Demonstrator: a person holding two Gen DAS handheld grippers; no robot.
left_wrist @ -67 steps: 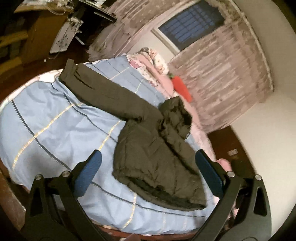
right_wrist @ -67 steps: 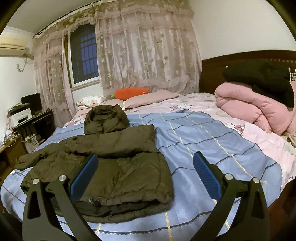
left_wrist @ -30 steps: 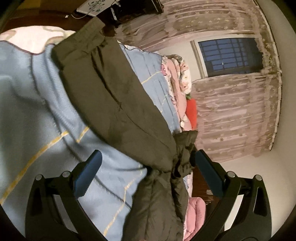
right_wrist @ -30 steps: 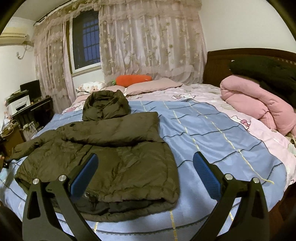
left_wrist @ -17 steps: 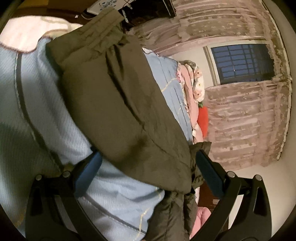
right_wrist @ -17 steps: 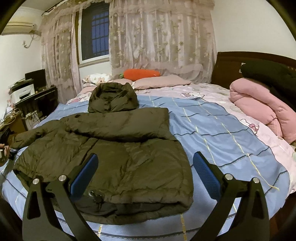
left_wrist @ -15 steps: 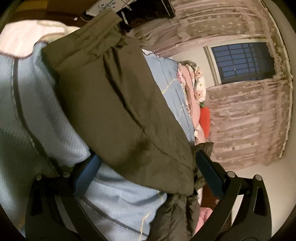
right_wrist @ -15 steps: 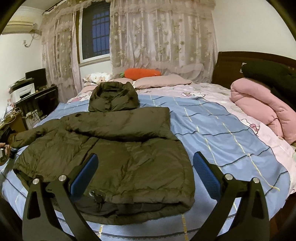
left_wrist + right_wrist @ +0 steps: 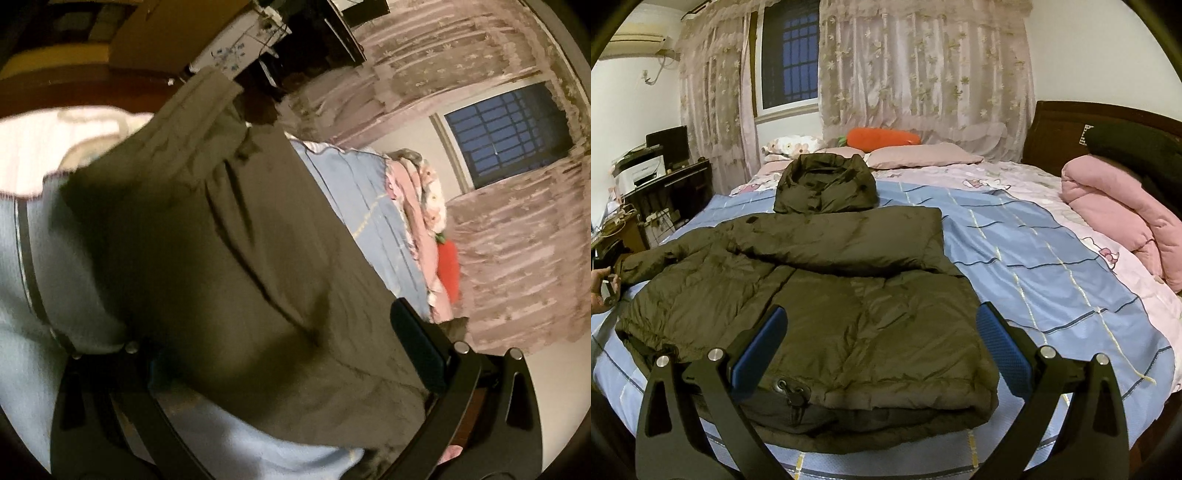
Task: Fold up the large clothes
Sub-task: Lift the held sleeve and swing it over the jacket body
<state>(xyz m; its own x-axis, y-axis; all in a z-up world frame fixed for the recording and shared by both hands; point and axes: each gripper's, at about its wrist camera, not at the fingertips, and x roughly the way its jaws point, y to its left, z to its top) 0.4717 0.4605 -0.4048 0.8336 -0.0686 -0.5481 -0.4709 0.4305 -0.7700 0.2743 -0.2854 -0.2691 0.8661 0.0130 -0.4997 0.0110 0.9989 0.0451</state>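
Observation:
A dark olive hooded puffer jacket (image 9: pixel 820 295) lies on the blue checked bedcover (image 9: pixel 1034 258), one sleeve folded across its chest, the other stretched left. In the left wrist view that stretched sleeve (image 9: pixel 221 258) fills the frame. My left gripper (image 9: pixel 288 354) is open, its jaws either side of the sleeve near the cuff; the left pad is partly under the fabric. My right gripper (image 9: pixel 879 347) is open and empty, hovering above the jacket's hem.
Pink pillows (image 9: pixel 923 153) and an orange carrot cushion (image 9: pixel 882 137) lie at the bed's far side. A folded pink quilt (image 9: pixel 1119 206) sits at the right by the dark headboard. A desk with a printer (image 9: pixel 646 173) stands left of the bed.
My left gripper has closed in on the stretched sleeve until the sleeve lies between its open jaws. My right gripper has moved in closer over the jacket's hem.

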